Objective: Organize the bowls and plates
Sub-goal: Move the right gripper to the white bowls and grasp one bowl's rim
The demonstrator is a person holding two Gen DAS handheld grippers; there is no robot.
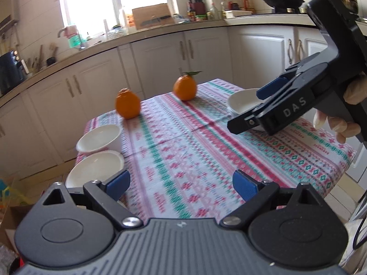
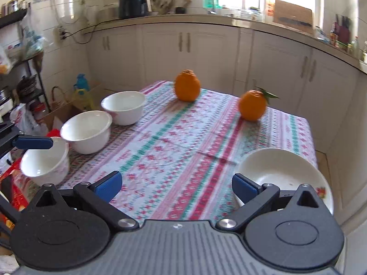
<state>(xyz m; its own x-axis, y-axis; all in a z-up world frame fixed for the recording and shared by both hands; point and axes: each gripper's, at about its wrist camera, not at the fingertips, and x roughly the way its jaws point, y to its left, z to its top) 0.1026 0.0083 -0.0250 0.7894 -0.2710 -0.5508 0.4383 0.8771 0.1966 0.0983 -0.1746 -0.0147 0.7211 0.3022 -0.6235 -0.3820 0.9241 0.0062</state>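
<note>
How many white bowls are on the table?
3, in a row along the table's left edge: near bowl, middle bowl, far bowl. The white dish at right is a plate.

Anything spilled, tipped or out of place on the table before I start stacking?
Nothing spilled or tipped. All three bowls stand upright along one edge, and the plate lies flat opposite. Only oddity: two oranges sit among the dishes.

A kitchen in daylight: a bright window (image 1: 110,2) at twelve o'clock glares above a curved counter (image 1: 160,31) with cream cabinets (image 1: 201,50) below. A black wok (image 1: 283,0) sits at two o'clock on the stove. The tabletop wears a striped patterned cloth (image 1: 183,142).
</note>
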